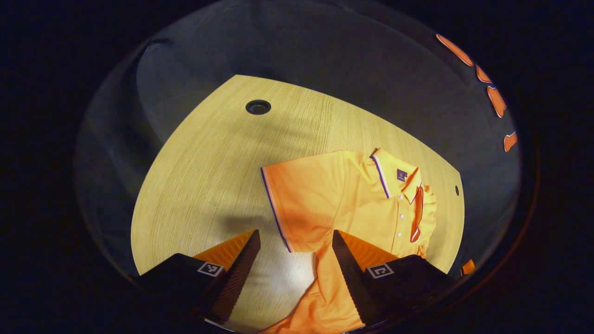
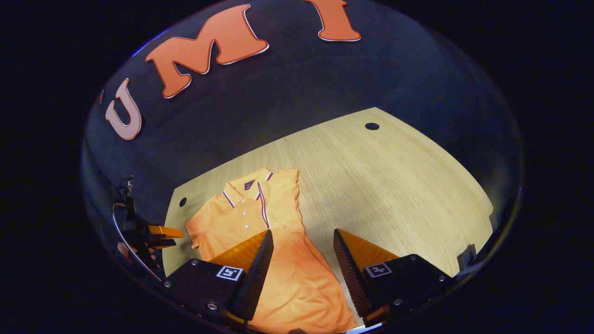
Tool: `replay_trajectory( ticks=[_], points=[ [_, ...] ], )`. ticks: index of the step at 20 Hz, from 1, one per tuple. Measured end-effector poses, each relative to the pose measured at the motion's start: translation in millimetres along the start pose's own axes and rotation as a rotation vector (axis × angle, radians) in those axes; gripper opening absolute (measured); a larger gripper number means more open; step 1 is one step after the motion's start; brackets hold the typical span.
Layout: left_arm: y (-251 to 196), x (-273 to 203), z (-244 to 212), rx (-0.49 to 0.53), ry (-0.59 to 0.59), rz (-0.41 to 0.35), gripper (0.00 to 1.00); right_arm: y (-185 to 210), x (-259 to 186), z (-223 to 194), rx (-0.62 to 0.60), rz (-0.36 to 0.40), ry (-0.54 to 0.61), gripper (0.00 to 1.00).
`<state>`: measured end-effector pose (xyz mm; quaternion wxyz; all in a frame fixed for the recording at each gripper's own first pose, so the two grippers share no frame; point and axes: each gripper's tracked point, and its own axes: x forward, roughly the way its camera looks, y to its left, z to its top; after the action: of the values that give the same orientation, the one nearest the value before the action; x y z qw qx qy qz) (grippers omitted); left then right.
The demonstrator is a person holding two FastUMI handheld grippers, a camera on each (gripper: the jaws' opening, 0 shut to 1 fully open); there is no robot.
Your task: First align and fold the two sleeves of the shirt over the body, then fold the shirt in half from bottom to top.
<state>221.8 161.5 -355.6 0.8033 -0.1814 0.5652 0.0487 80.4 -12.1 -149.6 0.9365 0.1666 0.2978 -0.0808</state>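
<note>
A: Start at your left gripper (image 1: 296,260). How do its fingers stand?

B: Wide apart, with nothing between them but bare table (image 1: 195,176) and the edge of the shirt (image 1: 334,199). Your inner finger (image 1: 349,273) lies over the cloth near the hem, but nothing is pinched.

A: And beyond those fingers?

B: In the left gripper view, one sleeve (image 1: 301,199) is folded across the shirt's body, its striped cuff edge running down toward the gap between your fingers. The collar (image 1: 397,174) and button placket lie past the sleeve, toward the table's far edge. A round hole (image 1: 258,107) in the table sits well clear of the shirt.

A: Now your right gripper (image 2: 303,260).

B: Also spread wide, holding nothing. The shirt (image 2: 278,241) runs up between its fingers; the lower body fills the gap.

A: Outward from there?

B: In the right gripper view, the shirt lies flat on the table (image 2: 394,185), collar (image 2: 246,188) at the far end, a striped sleeve edge (image 2: 263,204) lying beside the placket. Your other gripper shows near the shirt's shoulder, at the table's edge, with your hand (image 2: 124,253) behind it.
</note>
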Motion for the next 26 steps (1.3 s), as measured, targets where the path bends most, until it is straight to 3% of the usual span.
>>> replay_trajectory(
  ticks=[1, 2, 5, 6, 11, 13, 14, 18, 19, 20, 21, 22, 26],
  points=[
    [2.6, 6.8, 1.9, 0.012, 0.007, 0.019, 0.90, 0.5, -4.6, 1.8, -0.008, 0.003, -0.021, 0.81],
    [3.0, 14.0, 3.0, 0.016, 0.014, 0.031, 0.94, 0.4, -8.0, 3.0, -0.014, 0.007, -0.038, 0.82],
    [4.1, 31.5, 1.2, 0.025, 0.052, 0.082, 0.90, 0.5, -18.4, 13.4, -0.028, 0.007, -0.105, 0.86],
    [3.6, 36.1, 0.3, 0.028, 0.071, 0.096, 0.94, -0.8, -22.7, 17.0, -0.034, 0.000, -0.132, 0.87],
    [11.7, 53.3, 5.4, 0.043, 0.099, 0.166, 0.94, -0.2, -47.1, 40.7, -0.095, 0.012, -0.272, 0.90],
    [12.6, 57.5, 9.8, 0.039, 0.093, 0.190, 0.84, -3.6, -56.5, 50.1, -0.102, 0.008, -0.328, 0.91],
    [11.1, 56.5, 13.9, 0.044, 0.089, 0.188, 0.72, -6.7, -58.7, 53.3, -0.101, 0.005, -0.337, 0.91],
    [0.6, 62.2, 18.2, 0.066, 0.096, 0.181, 0.70, -19.2, -66.3, 52.6, -0.107, -0.019, -0.353, 0.91],
    [-4.0, 60.9, 16.8, 0.072, 0.097, 0.169, 0.52, -20.9, -67.7, 51.4, -0.102, -0.020, -0.353, 0.91],
    [-7.7, 61.9, 19.0, 0.068, 0.082, 0.156, 0.46, -21.7, -68.7, 49.4, -0.094, -0.022, -0.350, 0.91],
    [-10.2, 62.8, 17.4, 0.066, 0.081, 0.146, 0.21, -22.8, -68.9, 47.4, -0.088, -0.024, -0.348, 0.90],
    [-13.3, 63.2, 20.4, 0.070, 0.057, 0.114, 0.13, -24.9, -70.1, 45.1, -0.083, -0.025, -0.344, 0.90],
    [-30.8, 46.3, 41.9, 0.158, -0.050, 0.022, 0.12, -33.0, -77.3, 40.7, -0.077, -0.039, -0.338, 0.91]
  ],
)
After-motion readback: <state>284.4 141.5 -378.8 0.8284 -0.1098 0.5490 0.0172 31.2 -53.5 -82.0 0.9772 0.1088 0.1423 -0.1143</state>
